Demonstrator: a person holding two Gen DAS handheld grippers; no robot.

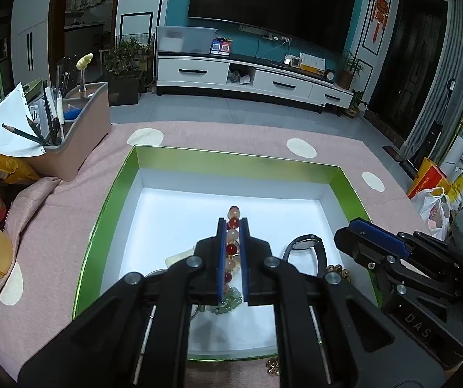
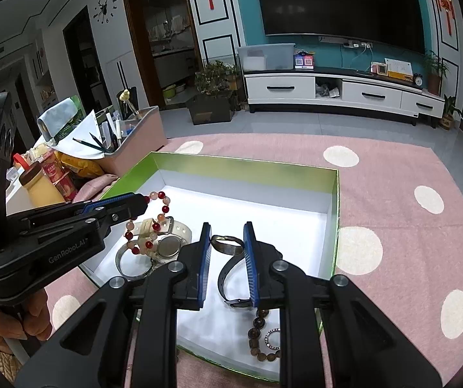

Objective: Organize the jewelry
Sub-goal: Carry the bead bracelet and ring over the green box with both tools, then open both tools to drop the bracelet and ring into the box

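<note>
Stationery caddy (image 2: 141, 135) stands at far left on the pink dotted table (image 2: 393, 168). Left tongs (image 2: 144, 201) are clamped on the red-and-peach bead bracelet (image 2: 154, 223), which hangs above the pale watch (image 2: 166, 242) inside the green-walled box (image 2: 241, 165). Right tongs (image 2: 228, 258) stand parted, holding nothing, over the dark strap watch (image 2: 231, 268). A brown bead bracelet (image 2: 260, 339) lies near the box's near-right corner.
</note>
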